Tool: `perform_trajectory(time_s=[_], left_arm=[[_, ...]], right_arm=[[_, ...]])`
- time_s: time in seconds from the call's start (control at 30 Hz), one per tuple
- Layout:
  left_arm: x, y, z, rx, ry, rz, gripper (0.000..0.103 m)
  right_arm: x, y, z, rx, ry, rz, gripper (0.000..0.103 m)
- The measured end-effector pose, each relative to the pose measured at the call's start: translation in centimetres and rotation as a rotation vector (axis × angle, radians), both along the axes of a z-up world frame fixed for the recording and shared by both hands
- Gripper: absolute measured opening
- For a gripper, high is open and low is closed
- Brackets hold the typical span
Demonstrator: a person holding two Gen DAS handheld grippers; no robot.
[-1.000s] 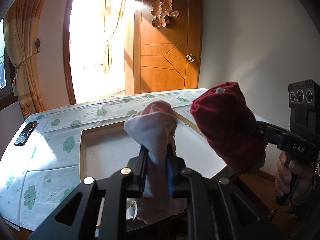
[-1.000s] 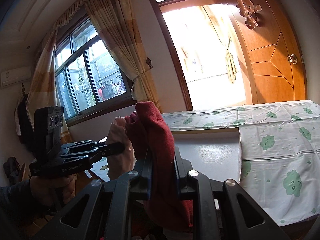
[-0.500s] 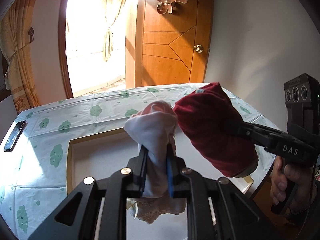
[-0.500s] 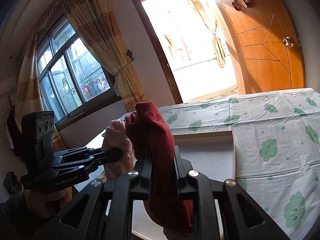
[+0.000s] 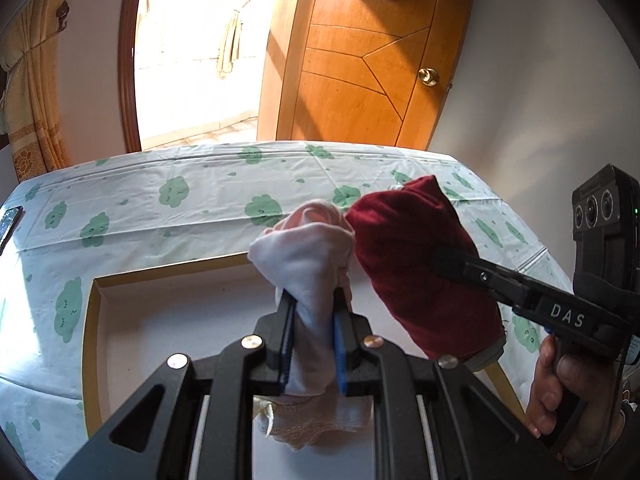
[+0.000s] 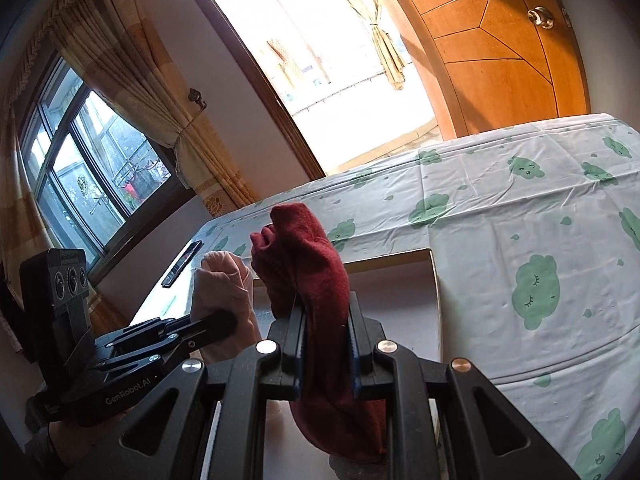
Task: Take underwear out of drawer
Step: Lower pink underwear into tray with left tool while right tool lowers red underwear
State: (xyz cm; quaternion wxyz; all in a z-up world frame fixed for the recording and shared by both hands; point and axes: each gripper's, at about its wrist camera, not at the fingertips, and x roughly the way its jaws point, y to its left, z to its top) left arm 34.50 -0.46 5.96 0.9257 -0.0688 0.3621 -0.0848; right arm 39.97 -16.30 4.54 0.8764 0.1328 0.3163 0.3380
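- Behind everything stood a wooden door [image 5: 360, 72] beside a doorway washed out by daylight, so nothing past it could be made out.
- Curtains [image 6: 132, 76] framed a window [image 6: 88, 160] on the left in the right wrist view.
- Across the middle lay the bench [image 5: 168, 208], covered in a white cloth printed with green clouds.
- An open drawer [image 5: 90, 340] with a yellow rim and a pale, bare-looking floor showed below the bench edge; its near part was hidden by the black frames of both tools.
- A dark flat phone-like thing [image 6: 182, 258] lay on the bench's far left, cut off at the frame edge in the left wrist view and too small to identify for certain.
- The left tongs [image 5: 312, 336] were clenched on a pale pink and white piece of underwear [image 5: 308, 256], bunched above the blue pads with a lacy edge hanging below; its full shape could not be read.
- The right tongs [image 6: 324, 344] were clenched on a dark red piece of underwear [image 6: 312, 264], which rose above the pads and drooped below them.
- Both garments were held up in the air over the drawer, side by side and about touching.
- A hand [image 5: 560, 392] gripped the right tool's handle at the picture's edge, partly cut off.
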Motion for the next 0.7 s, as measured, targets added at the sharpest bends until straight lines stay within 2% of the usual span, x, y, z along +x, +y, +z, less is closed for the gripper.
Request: perform_trajectory(time_s=[0.27,0.63,0.7], left_arm=[[3.2,-1.1,-1.5,-0.01,0.076,-0.008,0.015],[4.7,-1.7,-3.1,-0.001,0.114,0.012,0.017],[4.8,-1.4,-3.2,0.001,0.114,0.023,0.019]], right_arm=[[2.3,0.0,-1.0,-0.029,0.067,-0.043,0.019],[3.7,0.1,-1.5,-0.052,0.111,-0.059,0.021],[3.8,0.2,-1.7,-0.065,0.121,-0.061,0.027]])
